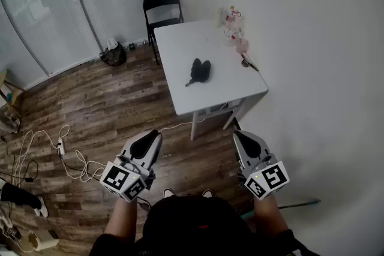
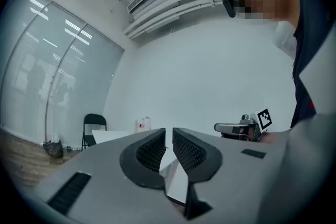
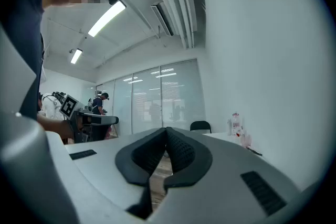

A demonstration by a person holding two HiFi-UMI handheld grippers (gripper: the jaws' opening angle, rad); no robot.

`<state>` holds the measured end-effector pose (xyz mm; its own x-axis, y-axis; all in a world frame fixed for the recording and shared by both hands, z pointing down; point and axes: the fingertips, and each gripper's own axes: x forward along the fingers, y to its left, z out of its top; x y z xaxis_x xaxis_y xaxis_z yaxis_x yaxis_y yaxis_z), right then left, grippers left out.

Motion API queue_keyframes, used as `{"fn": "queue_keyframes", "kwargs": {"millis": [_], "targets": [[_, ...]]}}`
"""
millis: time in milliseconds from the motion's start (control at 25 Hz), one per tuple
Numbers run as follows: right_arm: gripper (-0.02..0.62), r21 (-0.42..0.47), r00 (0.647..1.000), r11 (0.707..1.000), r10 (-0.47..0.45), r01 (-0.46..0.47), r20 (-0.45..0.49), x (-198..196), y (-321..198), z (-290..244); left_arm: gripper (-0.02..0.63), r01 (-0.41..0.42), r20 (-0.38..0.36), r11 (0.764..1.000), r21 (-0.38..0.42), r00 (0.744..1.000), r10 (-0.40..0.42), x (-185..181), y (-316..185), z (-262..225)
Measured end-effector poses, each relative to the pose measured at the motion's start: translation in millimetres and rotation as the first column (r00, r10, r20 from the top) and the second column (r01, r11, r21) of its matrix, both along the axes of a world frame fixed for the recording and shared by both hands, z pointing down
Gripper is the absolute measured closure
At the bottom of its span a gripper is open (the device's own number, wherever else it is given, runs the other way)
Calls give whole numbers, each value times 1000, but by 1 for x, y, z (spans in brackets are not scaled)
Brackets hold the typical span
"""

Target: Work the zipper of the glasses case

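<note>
Left gripper [image 1: 155,135] and right gripper [image 1: 238,135] sit pressed together, empty; glasses case [image 1: 200,71] lies well ahead: approach, then open.

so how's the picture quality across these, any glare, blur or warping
Head view: even, soft light, wide-angle bending at the edges, glasses case small but clear on the white table. Left gripper view: strong fisheye, black corners. Right gripper view: same fisheye, ceiling strip light blown out.

Office: glass partition [image 1: 60,3], tube light [image 3: 107,17], folding chair [image 1: 162,10].
</note>
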<state>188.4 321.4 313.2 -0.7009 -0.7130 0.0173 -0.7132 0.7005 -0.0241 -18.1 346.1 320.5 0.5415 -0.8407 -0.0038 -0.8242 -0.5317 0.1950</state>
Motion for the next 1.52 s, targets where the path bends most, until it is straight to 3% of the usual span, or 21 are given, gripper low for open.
{"fn": "queue_keyframes", "kwargs": {"millis": [360, 720, 1280, 1520], "targets": [[577, -1, 1000, 1000, 1, -1, -19, 1, 3, 5, 548, 8, -47, 1000, -14, 999, -8, -2, 3, 3], [577, -44, 1000, 999, 15, -14, 28, -9, 0, 9, 548, 1, -45, 1000, -26, 999, -3, -12, 10, 7], [575, -86, 998, 995, 59, -60, -9, -93, -10, 25, 548, -40, -68, 998, -48, 997, 36, -95, -1, 28], [575, -131, 995, 987, 89, -94, -39, -107, -21, 38, 548, -68, -78, 996, -65, 995, 63, -113, -16, 40]]}}
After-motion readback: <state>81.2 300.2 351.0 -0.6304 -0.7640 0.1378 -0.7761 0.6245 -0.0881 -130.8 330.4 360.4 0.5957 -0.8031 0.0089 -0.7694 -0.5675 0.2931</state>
